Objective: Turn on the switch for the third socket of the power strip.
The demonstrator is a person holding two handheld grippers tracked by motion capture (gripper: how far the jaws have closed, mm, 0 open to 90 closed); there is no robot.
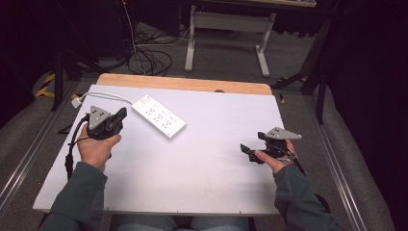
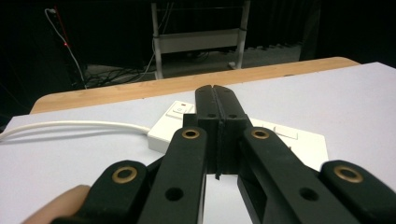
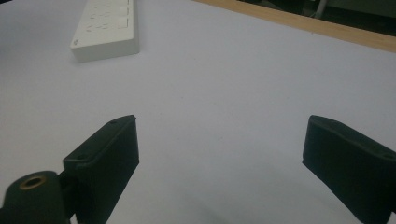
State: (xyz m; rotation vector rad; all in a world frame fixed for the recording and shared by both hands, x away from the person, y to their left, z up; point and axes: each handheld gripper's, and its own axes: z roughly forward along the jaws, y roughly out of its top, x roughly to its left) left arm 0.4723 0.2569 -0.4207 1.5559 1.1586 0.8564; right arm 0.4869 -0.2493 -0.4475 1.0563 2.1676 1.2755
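White board (image 1: 192, 163) covers your table; the power strip (image 1: 159, 116) lies at its far left. Your left gripper (image 1: 121, 114), jaws pressed together and empty, sits just beside it. Your right gripper (image 1: 246, 150) gapes wide, empty, well apart.

A glossy white plastic power strip (image 1: 159, 116) lies on the matt white board (image 1: 202, 163) (wooden back edge).

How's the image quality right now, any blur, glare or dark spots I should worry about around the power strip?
High view: white table evenly lit, no glare, power strip sharp; room beyond dark. Left gripper view: the closed left gripper hides the middle of the strip, soft but readable. Right gripper view: dim, bluish; right gripper slightly soft, strip at top left, cut by the frame edge.
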